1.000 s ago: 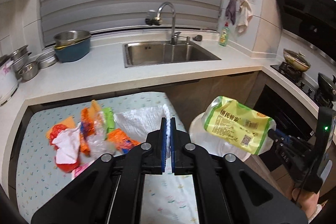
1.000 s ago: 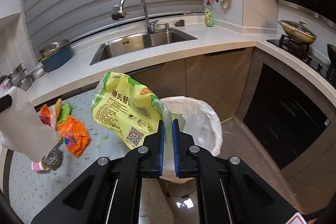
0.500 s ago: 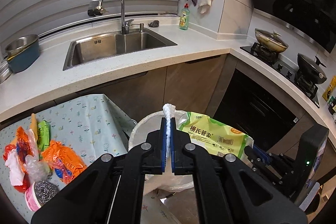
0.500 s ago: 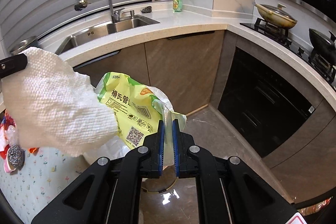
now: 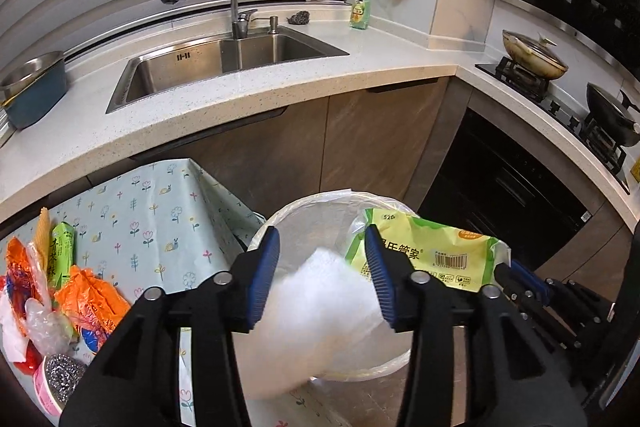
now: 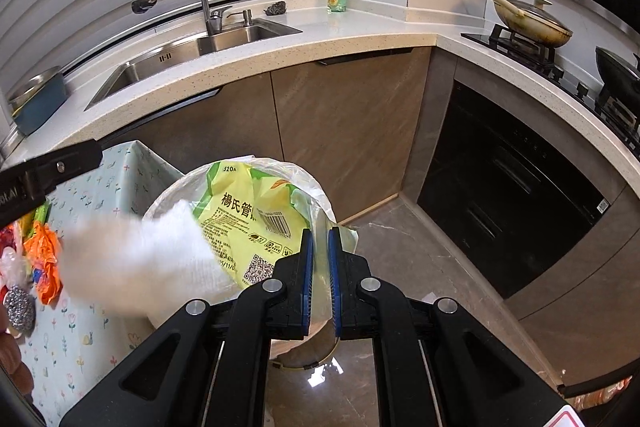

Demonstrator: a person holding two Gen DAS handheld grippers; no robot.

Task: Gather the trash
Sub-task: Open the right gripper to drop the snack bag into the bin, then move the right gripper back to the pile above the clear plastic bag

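A white paper towel (image 5: 320, 303) drops, blurred, over the trash bin (image 5: 304, 211) lined with a clear bag. The left gripper (image 5: 322, 279) hangs above the bin with its jaws opening, and the towel sits between them with no pad pressing on it. The right gripper (image 6: 318, 267) is pressed together, pinching the clear edge of a yellow-green plastic packet (image 6: 256, 215) above the bin. Both pieces look light, soft and crumpled; the packet's film looks slippery, so I judge a pinch on its sealed edge is best. Counted: one towel, one packet, one bin. Left of the bin, the flowered table (image 5: 160, 211) bears several wrappers (image 5: 84, 291), too tangled to count, and one steel scourer (image 5: 64, 375).
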